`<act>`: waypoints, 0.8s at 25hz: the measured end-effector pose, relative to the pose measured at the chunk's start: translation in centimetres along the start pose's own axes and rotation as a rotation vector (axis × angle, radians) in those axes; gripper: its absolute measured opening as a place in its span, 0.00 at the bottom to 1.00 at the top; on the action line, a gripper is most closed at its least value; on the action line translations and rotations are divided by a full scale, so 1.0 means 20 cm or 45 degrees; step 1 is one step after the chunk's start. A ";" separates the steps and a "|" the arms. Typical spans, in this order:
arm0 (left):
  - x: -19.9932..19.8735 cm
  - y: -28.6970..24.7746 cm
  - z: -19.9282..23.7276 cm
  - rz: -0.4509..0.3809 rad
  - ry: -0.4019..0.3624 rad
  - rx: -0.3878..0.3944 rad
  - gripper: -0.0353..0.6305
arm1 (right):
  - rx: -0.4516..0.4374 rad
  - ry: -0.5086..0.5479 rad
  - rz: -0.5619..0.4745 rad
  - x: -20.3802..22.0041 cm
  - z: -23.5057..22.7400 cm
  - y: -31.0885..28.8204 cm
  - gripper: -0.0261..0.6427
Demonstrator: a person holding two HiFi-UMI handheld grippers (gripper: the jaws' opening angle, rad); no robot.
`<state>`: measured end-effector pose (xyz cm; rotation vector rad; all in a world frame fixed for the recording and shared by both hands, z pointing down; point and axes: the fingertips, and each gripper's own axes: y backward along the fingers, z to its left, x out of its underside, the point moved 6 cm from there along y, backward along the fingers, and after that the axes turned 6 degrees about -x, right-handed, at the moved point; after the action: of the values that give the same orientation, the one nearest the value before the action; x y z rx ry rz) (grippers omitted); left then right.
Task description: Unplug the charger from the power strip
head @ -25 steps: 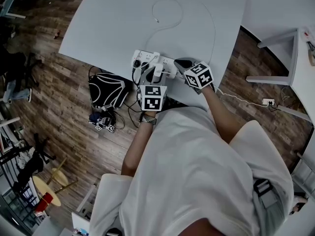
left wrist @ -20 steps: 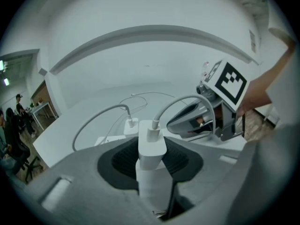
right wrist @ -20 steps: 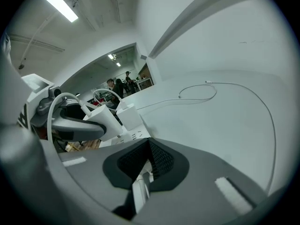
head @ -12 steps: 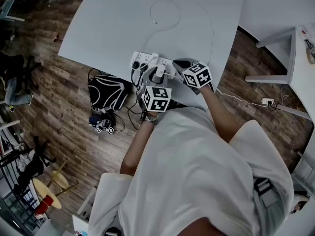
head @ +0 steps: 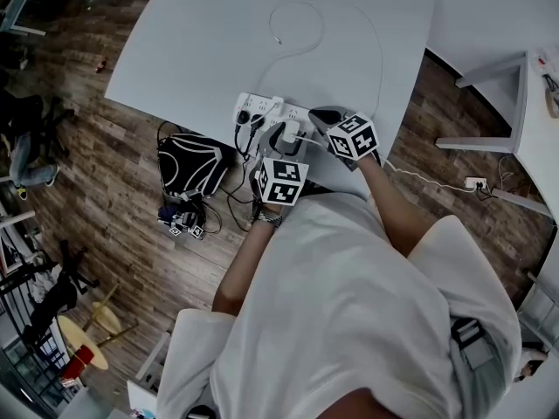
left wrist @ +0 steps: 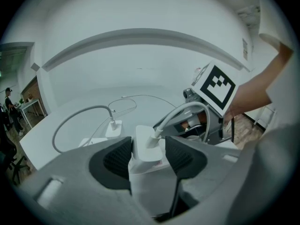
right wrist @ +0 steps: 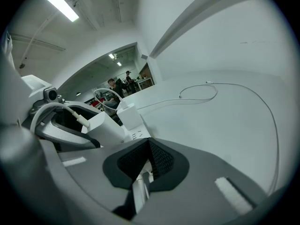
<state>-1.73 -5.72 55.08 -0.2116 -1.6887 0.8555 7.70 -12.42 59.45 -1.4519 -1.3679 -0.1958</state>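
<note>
A white power strip (head: 260, 106) lies at the table's near edge. The white charger (left wrist: 147, 146) with its thick white cable (left wrist: 187, 110) sits between the pads of my left gripper (left wrist: 147, 156). That gripper's jaws have just been opening: a gap shows at the right pad, so it stands open around the charger. The charger (right wrist: 105, 128) leans away from the strip (right wrist: 136, 135); its prongs are hidden. A second charger (right wrist: 129, 116) stays plugged in. My right gripper (right wrist: 149, 165) is shut on the strip's white cord at the strip's right end (head: 319, 116).
A thin white cable (head: 297, 24) loops over the white table (head: 201, 33). A black bag (head: 192, 164) and loose wires lie on the wooden floor left of the table's edge. A wall plug (head: 476, 182) and another white table's legs (head: 489, 138) are at the right.
My left gripper's marker cube has shifted slightly toward the person and rolled. The right gripper has kept still.
</note>
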 end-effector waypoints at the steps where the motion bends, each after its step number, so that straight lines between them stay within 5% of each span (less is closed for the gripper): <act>1: 0.00 0.01 0.00 0.002 0.005 0.010 0.39 | -0.001 -0.003 -0.001 0.00 0.00 0.00 0.04; 20: 0.09 0.11 0.03 -0.015 0.162 0.048 0.39 | 0.031 -0.012 -0.021 0.00 0.01 0.00 0.04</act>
<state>-3.50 -3.47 54.97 -0.2256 -1.5531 0.8468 7.54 -12.39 59.40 -1.4232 -1.3858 -0.1825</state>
